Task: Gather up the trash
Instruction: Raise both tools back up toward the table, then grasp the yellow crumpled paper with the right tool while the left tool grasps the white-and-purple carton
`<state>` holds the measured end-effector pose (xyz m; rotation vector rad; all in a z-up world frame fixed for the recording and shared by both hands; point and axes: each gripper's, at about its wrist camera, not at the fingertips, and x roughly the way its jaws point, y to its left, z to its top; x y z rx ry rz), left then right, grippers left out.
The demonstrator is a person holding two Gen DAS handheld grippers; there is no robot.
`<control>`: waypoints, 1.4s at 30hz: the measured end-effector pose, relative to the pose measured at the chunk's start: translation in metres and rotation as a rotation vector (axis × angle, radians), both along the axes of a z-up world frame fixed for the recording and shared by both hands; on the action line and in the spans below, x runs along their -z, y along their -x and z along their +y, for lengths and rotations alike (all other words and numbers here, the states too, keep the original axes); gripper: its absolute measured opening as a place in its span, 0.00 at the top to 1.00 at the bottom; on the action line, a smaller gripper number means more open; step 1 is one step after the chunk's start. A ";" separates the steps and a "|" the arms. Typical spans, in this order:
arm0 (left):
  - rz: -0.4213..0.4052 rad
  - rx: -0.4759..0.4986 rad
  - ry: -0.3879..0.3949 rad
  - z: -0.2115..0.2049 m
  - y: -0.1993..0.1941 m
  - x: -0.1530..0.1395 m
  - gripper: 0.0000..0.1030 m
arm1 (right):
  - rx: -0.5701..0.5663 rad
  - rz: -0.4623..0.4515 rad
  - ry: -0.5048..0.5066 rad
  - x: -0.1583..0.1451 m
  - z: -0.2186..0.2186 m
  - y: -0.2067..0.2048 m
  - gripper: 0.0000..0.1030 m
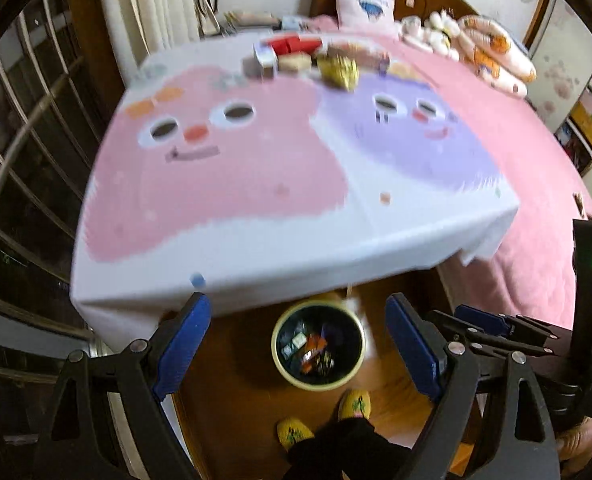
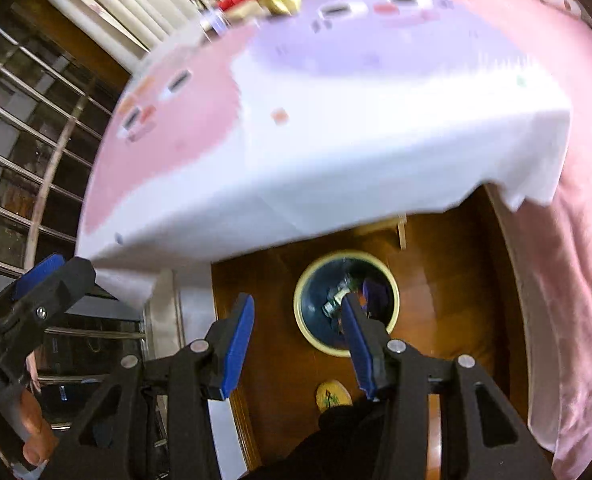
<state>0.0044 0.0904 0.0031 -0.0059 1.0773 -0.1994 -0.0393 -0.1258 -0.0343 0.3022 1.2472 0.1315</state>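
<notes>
The left hand-held gripper (image 1: pixel 298 346) has its blue-padded jaws spread wide with nothing between them, and through the gap, at about 6 o'clock of the left wrist view, a round trash bin (image 1: pixel 282 368) with a pale yellow rim stands on the wooden floor (image 1: pixel 232 392). Inside it lie several crumpled wrappers (image 1: pixel 314 352), orange, white and dark. The right hand-held gripper (image 2: pixel 298 340) is likewise wide and empty; in its view the bin sits toward 5 o'clock, with the right finger's tip in front of the bin's mouth. Just beyond the bin rises the bench (image 1: pixel 256 248), draped in a white cloth printed with a pink face and a purple face. At 12 o'clock on the bench's far edge is a cluster of packages (image 1: pixel 304 58): red and tan boxes and a gold crinkled wrapper, all blurred. A pink bed (image 1: pixel 536 168) lies at 3 o'clock. Two yellow slippers (image 1: pixel 354 404) show at 6 o'clock below the bin.
</notes>
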 end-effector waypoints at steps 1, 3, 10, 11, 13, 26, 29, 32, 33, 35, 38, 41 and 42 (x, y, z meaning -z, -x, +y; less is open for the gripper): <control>-0.016 -0.010 0.002 0.002 -0.003 -0.009 0.15 | -0.004 -0.017 0.004 -0.008 0.001 -0.004 0.56; -0.038 -0.022 0.006 0.007 -0.008 -0.020 0.15 | -0.012 -0.057 0.017 -0.025 0.003 -0.011 0.56; -0.097 -0.076 0.006 0.023 -0.040 -0.049 0.15 | -0.036 -0.172 0.033 -0.075 0.004 -0.056 0.56; -0.098 -0.081 0.009 0.025 -0.047 -0.050 0.15 | -0.041 -0.184 0.035 -0.078 0.003 -0.063 0.56; -0.105 -0.096 0.005 0.024 -0.064 -0.052 0.15 | -0.057 -0.209 0.043 -0.085 0.001 -0.083 0.56; -0.028 -0.213 -0.008 -0.010 -0.234 -0.031 0.15 | -0.160 -0.210 0.037 -0.064 -0.025 -0.270 0.49; -0.002 -0.238 -0.022 -0.020 -0.274 -0.019 0.15 | -0.194 -0.174 0.035 -0.043 -0.025 -0.314 0.49; 0.023 -0.262 -0.036 -0.030 -0.308 -0.004 0.15 | -0.238 -0.138 0.039 -0.020 -0.022 -0.350 0.49; 0.032 -0.268 -0.040 -0.033 -0.317 0.000 0.15 | -0.256 -0.122 0.040 -0.012 -0.020 -0.362 0.49; 0.049 -0.283 -0.048 -0.038 -0.339 0.011 0.15 | -0.281 -0.094 0.036 0.001 -0.018 -0.376 0.49; 0.071 -0.303 -0.053 -0.040 -0.363 0.023 0.15 | -0.325 -0.073 0.020 0.015 -0.014 -0.391 0.49; 0.090 -0.326 -0.052 -0.038 -0.382 0.033 0.15 | -0.362 -0.066 0.012 0.024 -0.013 -0.399 0.51; 0.095 -0.333 -0.049 -0.037 -0.388 0.036 0.15 | -0.372 -0.080 -0.002 0.023 -0.014 -0.400 0.55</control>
